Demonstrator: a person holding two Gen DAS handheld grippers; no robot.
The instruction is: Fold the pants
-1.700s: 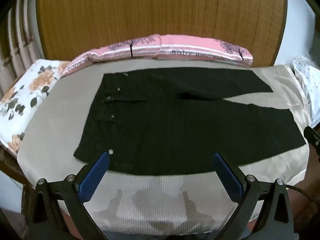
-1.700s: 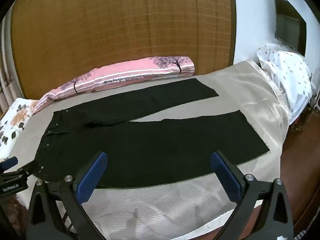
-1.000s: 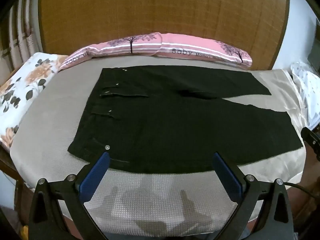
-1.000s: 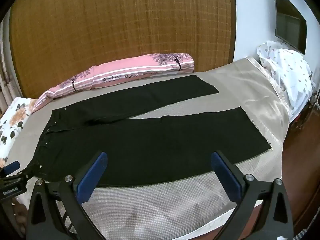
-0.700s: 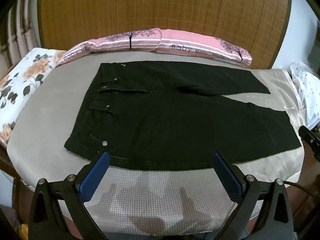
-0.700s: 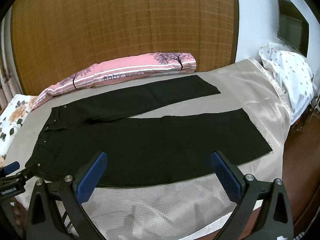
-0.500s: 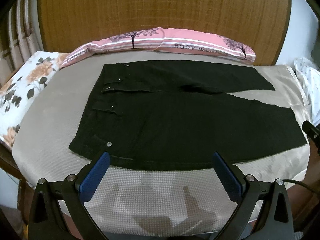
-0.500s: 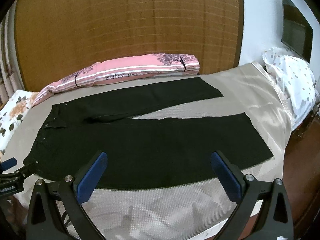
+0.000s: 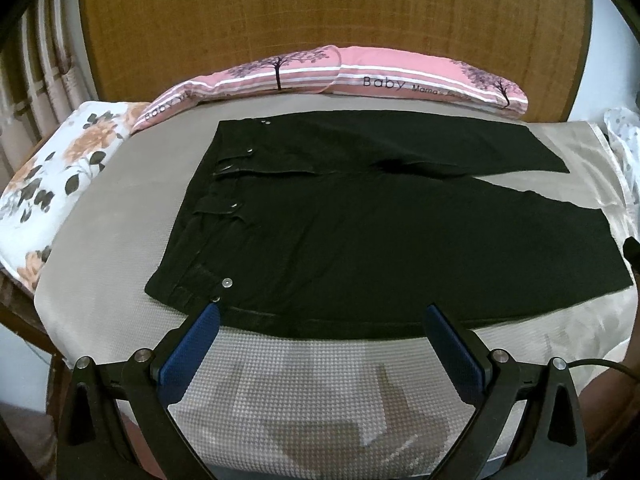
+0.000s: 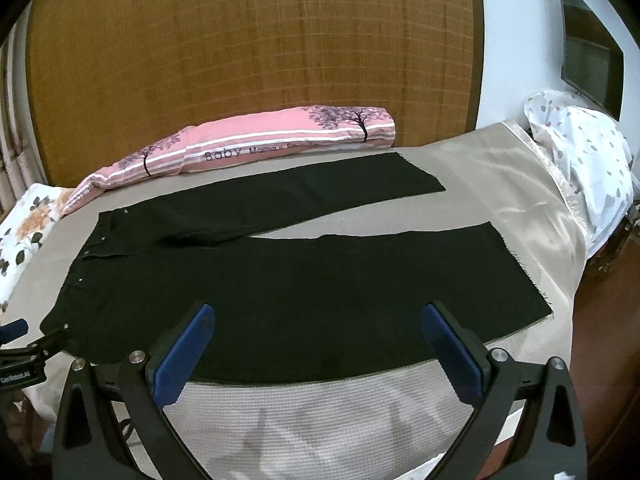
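Note:
Black pants (image 9: 360, 232) lie flat and unfolded on the bed, waist to the left, both legs running right and spread apart; they also show in the right wrist view (image 10: 304, 276). My left gripper (image 9: 320, 316) is open and empty, hovering over the near edge of the pants by the waist corner. My right gripper (image 10: 316, 316) is open and empty, over the near edge of the front leg. The left gripper's tip shows at the left edge of the right wrist view (image 10: 16, 344).
The bed (image 9: 320, 392) has a beige textured cover. A pink "Baby" bolster (image 9: 340, 76) lies along the wooden headboard (image 9: 320, 20). A floral pillow (image 9: 48, 176) sits left, a white spotted cloth (image 10: 580, 160) right. A dark screen (image 10: 592, 68) hangs on the wall.
Both grippers have drifted slightly over the bed, staying open and empty. The pants have not moved.

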